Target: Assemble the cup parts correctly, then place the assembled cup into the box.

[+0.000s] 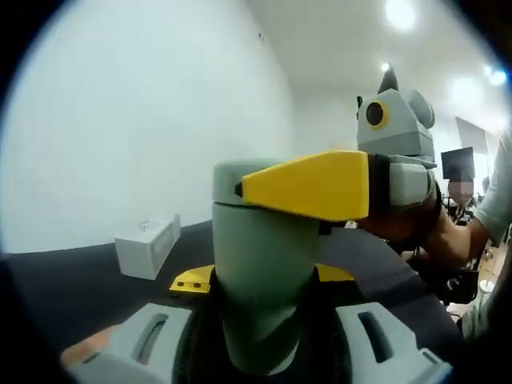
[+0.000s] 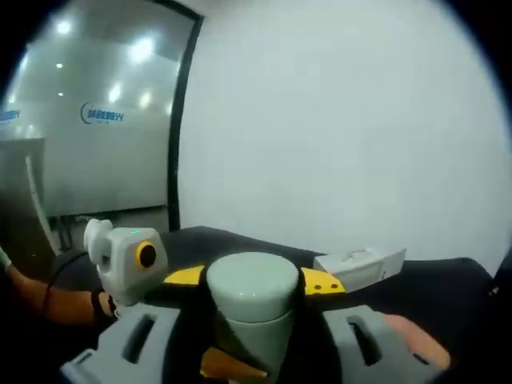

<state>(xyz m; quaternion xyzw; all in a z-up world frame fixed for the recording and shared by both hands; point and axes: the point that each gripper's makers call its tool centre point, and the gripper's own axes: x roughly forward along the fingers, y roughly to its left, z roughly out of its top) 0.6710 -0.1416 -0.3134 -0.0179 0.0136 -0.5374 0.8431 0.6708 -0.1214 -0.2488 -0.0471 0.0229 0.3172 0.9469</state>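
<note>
grey jaws rise at the bottom of the left gripper view, where the left gripper [image 1: 264, 340] clasps the lower body of a pale green cup [image 1: 268, 256] and holds it upright, close to the lens. across the cup's upper part lies a yellow fingertip of the right gripper [image 1: 308, 186], reaching in from the right, its pad pressed to the lid band. behind it a person's hand [image 1: 424, 228] carries that tool. a second yellow pad peeks out on each side behind the cup, low down, though the fisheye makes it hard to say whose it is.

in the right gripper view, the same cup [image 2: 250, 308] stands between the right gripper's own grey jaws [image 2: 250, 344], its rounded lid turned toward the camera. yellow pads sit tight on both sides of it, so the right claw appears clenched on the cup's top, with the left gripper [image 2: 172, 280] coming in from the left.

a black table [image 1: 72, 276] runs beneath both tools. on it, well apart from the cup, rests a white box [image 1: 148, 244], seen again at the right of the right gripper view [image 2: 360, 266]. a plain white wall [image 2: 344, 120] backs the scene.
</note>
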